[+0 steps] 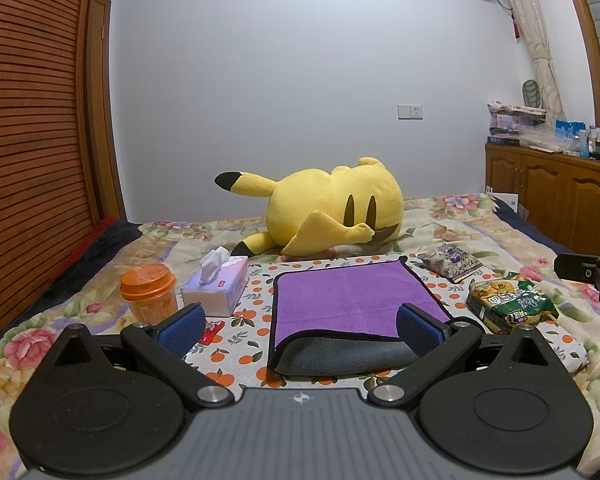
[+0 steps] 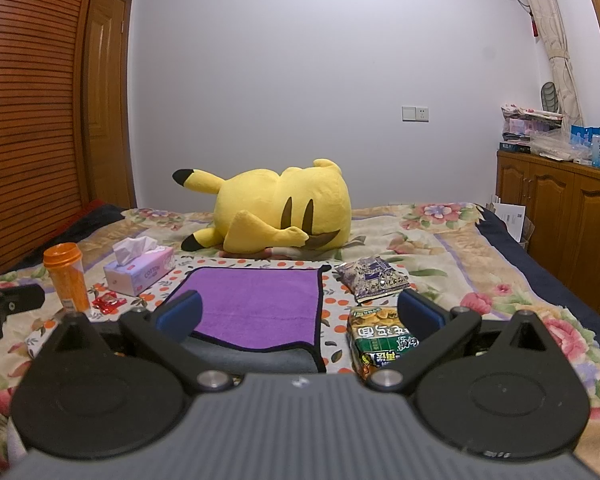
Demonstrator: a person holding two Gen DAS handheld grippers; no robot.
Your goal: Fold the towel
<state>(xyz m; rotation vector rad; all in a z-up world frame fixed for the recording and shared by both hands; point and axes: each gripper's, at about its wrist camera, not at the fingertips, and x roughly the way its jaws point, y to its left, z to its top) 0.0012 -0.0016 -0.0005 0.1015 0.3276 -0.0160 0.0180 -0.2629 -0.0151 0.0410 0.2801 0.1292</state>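
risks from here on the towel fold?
1. The purple towel already has a top layer set back from the grey underside; a pinch by the open left gripper may catch one layer only.
2. The green snack bag lies close beside the towel, near the open right gripper; it may get snagged.

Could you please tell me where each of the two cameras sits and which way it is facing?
Left wrist: on the left gripper, low over the bed's near edge, facing the far wall, centred on the towel; its own open blue-padded fingers show, and the right gripper at the right edge.
Right wrist: on the right gripper, set further right, same heading; its open fingers frame the towel's right part and the green packet; the left gripper shows at left.
Shared: towel, plush, tissue box, orange jar, both packets.
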